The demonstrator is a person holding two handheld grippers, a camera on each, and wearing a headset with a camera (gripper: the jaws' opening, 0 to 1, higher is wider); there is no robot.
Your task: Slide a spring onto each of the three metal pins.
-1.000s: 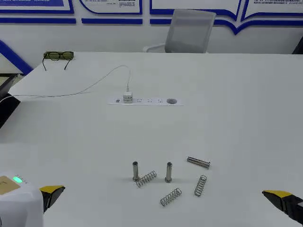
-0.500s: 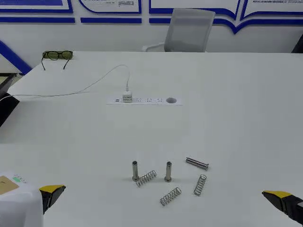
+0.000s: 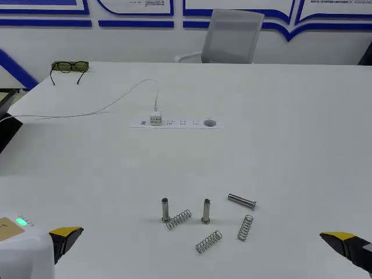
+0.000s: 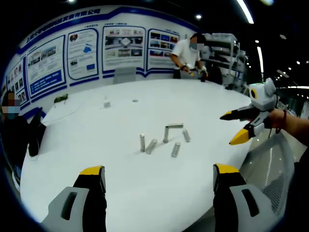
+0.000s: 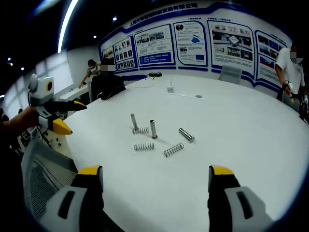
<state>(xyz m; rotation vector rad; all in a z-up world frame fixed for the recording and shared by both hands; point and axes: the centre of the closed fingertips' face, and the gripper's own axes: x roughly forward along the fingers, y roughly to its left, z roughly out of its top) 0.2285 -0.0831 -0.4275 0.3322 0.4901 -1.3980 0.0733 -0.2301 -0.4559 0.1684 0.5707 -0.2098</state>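
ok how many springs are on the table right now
3: the first spring lies beside the left upright pin, second spring in front of the middle upright pin, third spring beside the fallen pin. None seems hidden.

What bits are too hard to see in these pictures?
Head view: posters, cut off by the top edge.
Head view: chair, lower part hidden behind the table.
Head view: whether the left spring touches the left pin, too small.
Left gripper view: springs, coils blurred.
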